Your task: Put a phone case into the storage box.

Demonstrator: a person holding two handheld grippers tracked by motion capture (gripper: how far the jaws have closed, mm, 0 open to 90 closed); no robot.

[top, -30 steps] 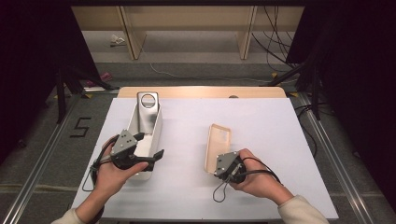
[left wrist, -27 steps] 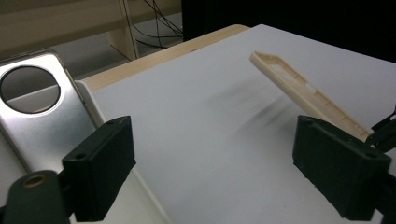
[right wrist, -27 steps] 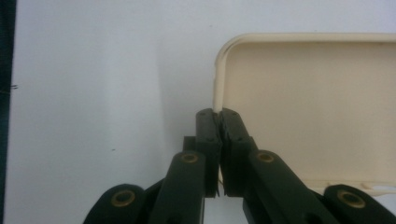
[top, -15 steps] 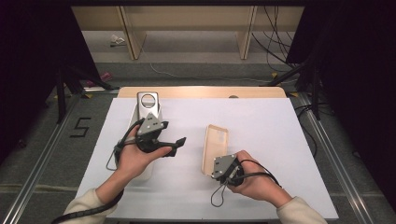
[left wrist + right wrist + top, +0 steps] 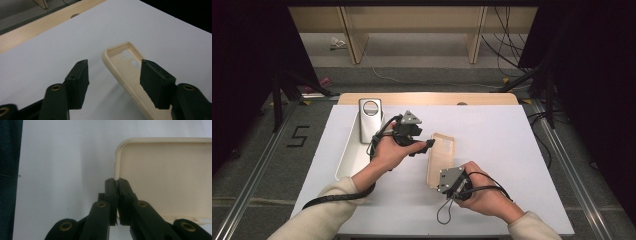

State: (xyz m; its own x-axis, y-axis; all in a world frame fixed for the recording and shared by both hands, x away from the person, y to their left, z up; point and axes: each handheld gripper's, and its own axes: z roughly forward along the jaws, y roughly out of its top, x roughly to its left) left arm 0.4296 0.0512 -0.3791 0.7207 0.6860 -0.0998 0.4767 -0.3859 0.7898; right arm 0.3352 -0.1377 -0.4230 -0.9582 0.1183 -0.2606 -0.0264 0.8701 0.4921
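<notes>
A cream phone case (image 5: 441, 155) lies hollow side up in the middle of the white table. My right gripper (image 5: 438, 187) is at its near end, shut on the case's rim (image 5: 116, 167). My left gripper (image 5: 422, 148) hovers at the case's far left edge. Its jaws have just been closing and still stand apart. In the left gripper view the case's rim and camera cut-outs (image 5: 127, 56) lie between the left gripper's (image 5: 113, 62) jaws, and neither pad presses on it. A silver phone (image 5: 370, 120) rests at the far end of a white tray (image 5: 349, 162).
The tray sits along the table's left side, behind my left forearm. A wooden strip (image 5: 427, 98) borders the table's far edge. Metal rails (image 5: 562, 160) run along both sides on the floor, and cables (image 5: 507, 45) lie beyond the table.
My left gripper has travelled right from the tray to the case's far end, and its jaws have narrowed. The right gripper and the case stay put.
</notes>
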